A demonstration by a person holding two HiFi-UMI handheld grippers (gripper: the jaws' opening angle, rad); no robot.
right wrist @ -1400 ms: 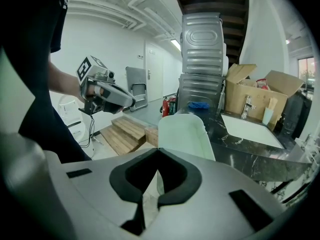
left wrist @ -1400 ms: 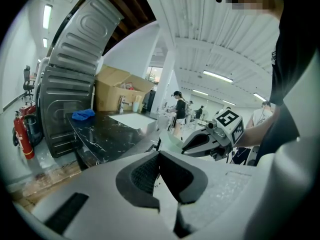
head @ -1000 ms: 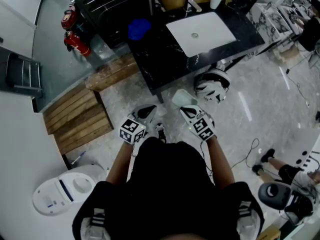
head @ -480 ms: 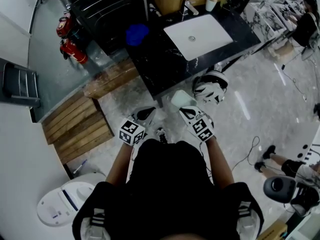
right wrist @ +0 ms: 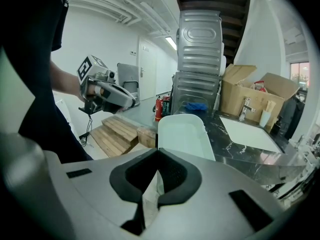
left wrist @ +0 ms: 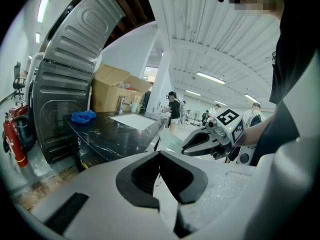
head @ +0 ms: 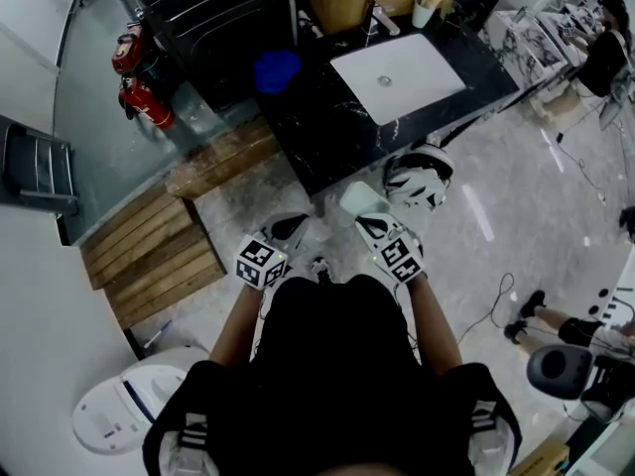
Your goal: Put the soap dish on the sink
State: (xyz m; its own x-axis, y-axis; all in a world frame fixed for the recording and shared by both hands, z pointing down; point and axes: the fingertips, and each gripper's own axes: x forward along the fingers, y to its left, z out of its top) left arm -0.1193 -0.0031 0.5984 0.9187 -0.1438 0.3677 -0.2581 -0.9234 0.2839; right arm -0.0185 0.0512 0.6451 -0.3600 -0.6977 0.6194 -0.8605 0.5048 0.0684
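Clamping soap dish [right wrist: 182, 134] in right claw [right wrist: 157, 156]

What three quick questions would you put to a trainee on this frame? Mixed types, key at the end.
1. True or false: the soap dish rests on the black counter.
2. Multiple choice: in the head view, what lies on the counter to the left of the sink? A) a blue cloth B) a toothbrush C) a folded towel
3. Fill in: the left gripper has its jaws ____, with nothing between them.

Key
1. False: the right gripper is clamped on the dish and holds it in the air.
2. A
3. shut
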